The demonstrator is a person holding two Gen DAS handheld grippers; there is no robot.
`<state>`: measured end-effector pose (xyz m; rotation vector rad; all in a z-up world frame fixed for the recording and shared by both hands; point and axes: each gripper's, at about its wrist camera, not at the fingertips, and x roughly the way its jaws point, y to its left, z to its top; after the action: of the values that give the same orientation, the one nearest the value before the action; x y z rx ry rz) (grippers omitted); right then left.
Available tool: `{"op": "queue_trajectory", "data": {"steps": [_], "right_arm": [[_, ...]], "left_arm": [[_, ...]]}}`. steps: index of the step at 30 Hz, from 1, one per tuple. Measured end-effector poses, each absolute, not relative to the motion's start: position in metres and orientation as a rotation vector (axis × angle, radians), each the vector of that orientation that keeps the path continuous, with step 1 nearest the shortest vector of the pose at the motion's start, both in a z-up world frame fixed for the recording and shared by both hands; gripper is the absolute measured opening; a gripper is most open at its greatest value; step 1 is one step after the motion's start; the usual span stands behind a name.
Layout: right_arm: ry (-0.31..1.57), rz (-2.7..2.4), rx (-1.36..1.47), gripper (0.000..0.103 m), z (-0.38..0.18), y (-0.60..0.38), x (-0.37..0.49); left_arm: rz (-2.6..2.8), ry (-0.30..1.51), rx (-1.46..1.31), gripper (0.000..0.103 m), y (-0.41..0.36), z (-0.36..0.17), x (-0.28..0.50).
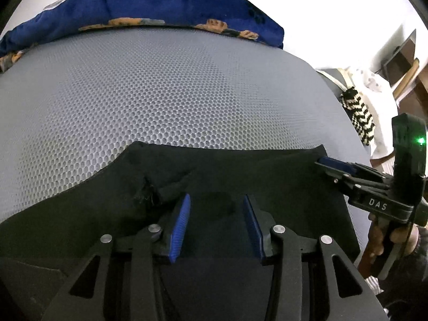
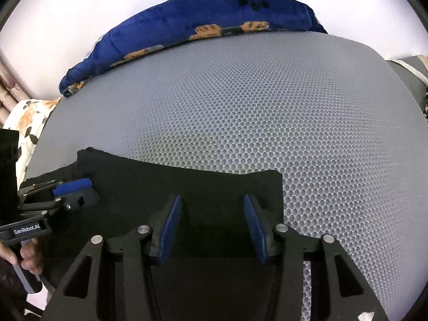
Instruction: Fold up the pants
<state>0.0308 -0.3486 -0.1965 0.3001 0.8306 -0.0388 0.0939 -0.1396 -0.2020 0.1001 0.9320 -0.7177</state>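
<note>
Left gripper point(image 1: 217, 211) jaws parted over black pants point(image 1: 267, 176) on grey mat point(image 1: 160, 93).

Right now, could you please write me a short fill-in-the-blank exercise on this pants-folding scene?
1. The pants are ____ in colour.
2. They lie on a grey ____ mat.
3. Behind the mat lies a ____ blanket with paw prints.

Missing words: black; honeycomb; blue
</note>
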Motion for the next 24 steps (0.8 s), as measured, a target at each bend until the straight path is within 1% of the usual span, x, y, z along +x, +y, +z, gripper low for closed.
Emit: {"op": "queue_trajectory", "data": {"steps": [4,9,12,19,24], "right_arm": [[0.848,-0.028,0.309,0.045,-0.195,-0.347,0.02],[0.889,-0.001,0.314,0.046,-0.207,-0.341,-0.007],[0.911,0.013,0.294,0.047,-0.211,-0.331,-0.024],[0.961,0.073,0.294,0.05,-0.217,-0.302,-0.046],[0.985,0.168,0.257,0.05,-0.218,-0.263,-0.047]], "left_arm": [[-0.726,0.928,0.146,0.044,-0.127,-0.201,0.071],[-0.742,0.957,0.151,0.046,-0.099,-0.209,0.038],[-0.73,0.986,0.138,0.052,-0.082,-0.216,0.022],[-0.71,0.993,0.073,0.052,-0.055,-0.213,0.0],[-0.674,0.939,0.042,0.052,-0.037,-0.198,-0.012]]}}
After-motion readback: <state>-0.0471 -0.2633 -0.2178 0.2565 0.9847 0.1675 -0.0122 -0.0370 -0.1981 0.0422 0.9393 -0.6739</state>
